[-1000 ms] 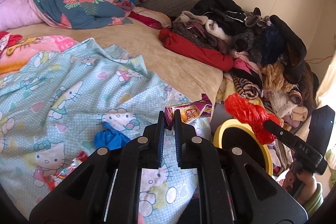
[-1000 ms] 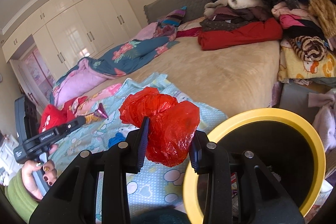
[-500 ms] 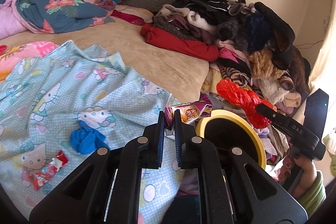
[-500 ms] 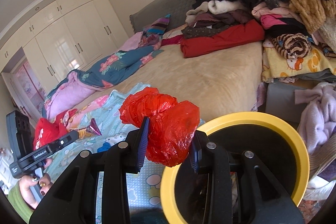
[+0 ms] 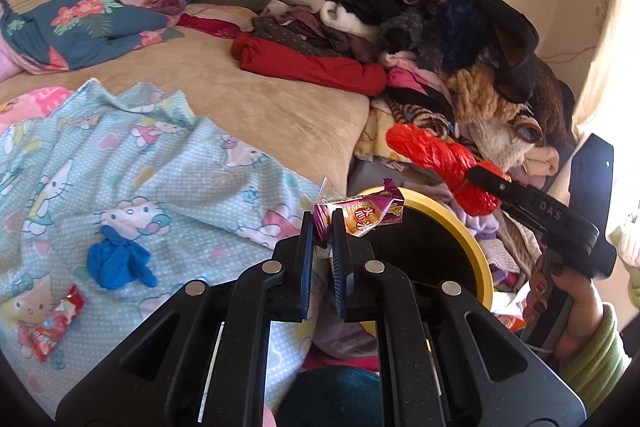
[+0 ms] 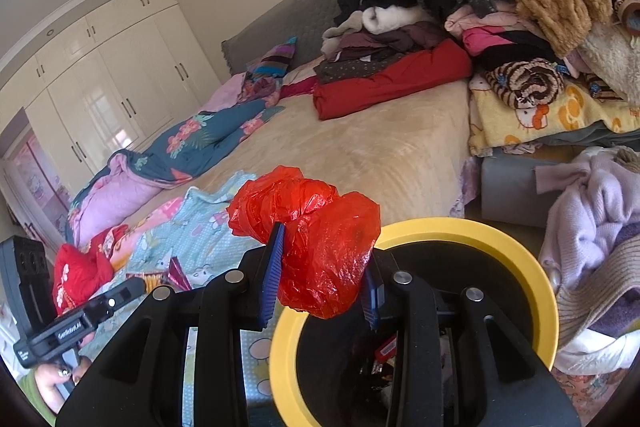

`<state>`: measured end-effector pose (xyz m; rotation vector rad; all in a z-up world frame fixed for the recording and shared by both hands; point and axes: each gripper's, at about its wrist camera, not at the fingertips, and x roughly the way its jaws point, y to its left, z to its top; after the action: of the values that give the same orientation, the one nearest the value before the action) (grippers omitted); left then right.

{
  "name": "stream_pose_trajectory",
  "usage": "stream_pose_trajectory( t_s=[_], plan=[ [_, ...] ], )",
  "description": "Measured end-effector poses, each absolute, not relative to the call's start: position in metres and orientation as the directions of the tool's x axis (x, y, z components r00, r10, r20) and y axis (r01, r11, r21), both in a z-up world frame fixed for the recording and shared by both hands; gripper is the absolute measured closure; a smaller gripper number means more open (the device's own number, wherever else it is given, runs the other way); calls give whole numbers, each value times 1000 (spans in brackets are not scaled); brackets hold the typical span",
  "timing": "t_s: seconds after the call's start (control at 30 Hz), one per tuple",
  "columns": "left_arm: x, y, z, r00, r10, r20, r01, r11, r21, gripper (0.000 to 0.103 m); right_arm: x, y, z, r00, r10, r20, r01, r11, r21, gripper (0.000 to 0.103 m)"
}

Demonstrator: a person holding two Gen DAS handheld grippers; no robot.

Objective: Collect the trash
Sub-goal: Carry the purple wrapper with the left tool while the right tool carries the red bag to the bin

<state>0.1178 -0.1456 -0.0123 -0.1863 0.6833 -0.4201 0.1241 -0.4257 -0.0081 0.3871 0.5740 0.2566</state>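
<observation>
While both hands carry trash, the bin [image 6: 416, 231] is the mark everything turns on: black inside, yellow-rimmed, standing off the bed's edge. Red bag [image 6: 320, 239], crumpled, is clamped in the right gripper [image 6: 320, 279], its jaws part-spread around the bulk; in the right wrist view it hangs over the bin's near rim, so the mouth lies just ahead and below. Wrapper [image 5: 360, 217], purple and orange, is pinched by one end in the left gripper [image 5: 320, 247], jaws nearly together; its long axis runs sideways toward the bin, its free end overlapping the rim's left side in the picture. My judgement: the right hand is nearer a drop, needing little more than to ease forward and let go; the left must shift further toward the bin's middle first. Left of the bin, on the sheet [image 5: 140, 167], lie a blue wad [image 5: 116, 261] and a red packet [image 5: 52, 323], well apart from either gripper
</observation>
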Motion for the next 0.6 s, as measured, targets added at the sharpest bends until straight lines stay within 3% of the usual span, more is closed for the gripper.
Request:
stream_pose_trajectory(
  t_s=[0.6],
  plan=[
    [118,-200,-40,617,-474,-628,411,875,-256,98,127,-460,-28,811,274,-516,-20,896,444,71]
  ],
)
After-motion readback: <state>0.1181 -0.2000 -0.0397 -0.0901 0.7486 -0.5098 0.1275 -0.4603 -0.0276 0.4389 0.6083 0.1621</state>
